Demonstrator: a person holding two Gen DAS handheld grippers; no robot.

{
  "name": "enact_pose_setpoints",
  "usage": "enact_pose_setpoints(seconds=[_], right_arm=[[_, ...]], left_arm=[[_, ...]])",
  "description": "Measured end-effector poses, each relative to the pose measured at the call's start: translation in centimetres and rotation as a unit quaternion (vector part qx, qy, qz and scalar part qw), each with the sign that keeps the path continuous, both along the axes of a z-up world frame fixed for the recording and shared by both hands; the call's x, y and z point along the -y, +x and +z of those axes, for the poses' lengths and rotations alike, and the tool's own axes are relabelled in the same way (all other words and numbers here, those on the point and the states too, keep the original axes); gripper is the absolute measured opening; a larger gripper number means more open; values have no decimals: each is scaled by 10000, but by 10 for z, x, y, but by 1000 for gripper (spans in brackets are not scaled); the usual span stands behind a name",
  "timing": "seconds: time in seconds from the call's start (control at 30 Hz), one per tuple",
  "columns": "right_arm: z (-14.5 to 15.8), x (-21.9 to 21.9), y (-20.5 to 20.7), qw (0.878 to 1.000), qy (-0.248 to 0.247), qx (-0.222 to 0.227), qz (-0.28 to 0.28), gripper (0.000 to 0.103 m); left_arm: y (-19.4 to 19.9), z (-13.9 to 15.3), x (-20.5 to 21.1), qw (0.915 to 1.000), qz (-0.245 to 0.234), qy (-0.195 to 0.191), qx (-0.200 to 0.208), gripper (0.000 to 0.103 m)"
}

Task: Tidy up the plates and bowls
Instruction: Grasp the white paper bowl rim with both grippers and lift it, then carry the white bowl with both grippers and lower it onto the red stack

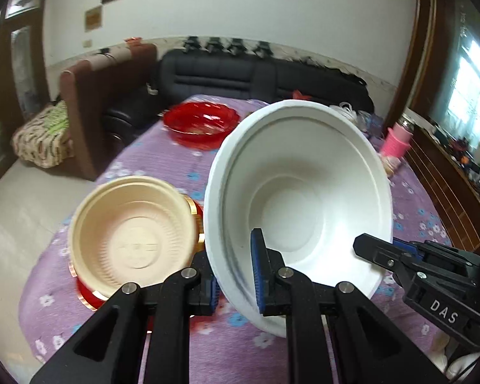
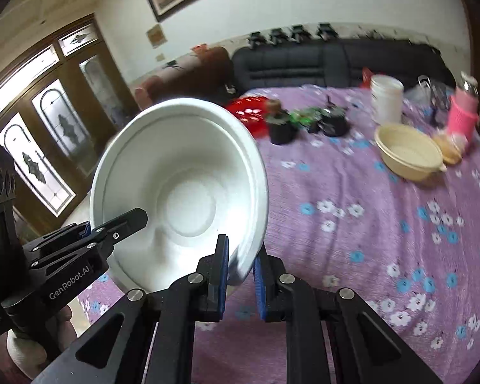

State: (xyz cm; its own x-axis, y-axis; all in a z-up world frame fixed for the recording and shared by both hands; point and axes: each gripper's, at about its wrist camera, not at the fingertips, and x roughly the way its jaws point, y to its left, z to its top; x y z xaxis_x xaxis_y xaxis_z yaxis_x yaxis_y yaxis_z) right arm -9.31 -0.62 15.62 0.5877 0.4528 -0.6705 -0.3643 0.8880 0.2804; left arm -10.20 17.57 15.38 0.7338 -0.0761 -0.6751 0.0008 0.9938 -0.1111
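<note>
A white bowl (image 1: 300,198) is held tilted above the purple flowered table, gripped at its rim by both grippers. My left gripper (image 1: 236,275) is shut on its near rim. My right gripper (image 2: 241,275) is shut on the opposite rim of the same bowl (image 2: 182,192); it shows at the right of the left wrist view (image 1: 400,262). A beige bowl (image 1: 134,233) sits on a red plate with a gold rim (image 1: 89,297) at the left. A red glass dish (image 1: 201,121) lies at the far end. Another beige bowl (image 2: 406,153) sits at the right.
On the purple tablecloth (image 2: 368,240) stand a white tub (image 2: 387,102), a pink bottle holder (image 2: 460,118), black pots and green items (image 2: 304,121). A black sofa (image 1: 256,76) and brown chair (image 1: 89,112) stand beyond the table.
</note>
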Motion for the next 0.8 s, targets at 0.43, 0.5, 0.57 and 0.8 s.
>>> enact_pose_setpoints(seconds=[0.43,0.5,0.57,0.8], right_arm=[[2,-29,-19,9994,-104,234,245,16],[2,-33,-20,9993,-103,239,273,16],[1,-37,-21,9991,-120,259,313,16],[2,-51,-19,9987,-141,268,411,16]], left_arm=[[-28,-2,-24,9989,395,87,232,15],[-29,-2,-28,9988,426,58,230,15],[-30,-2,-33,9986,473,54,230,15],[-31,-1,-47,9980,601,3,192,15]])
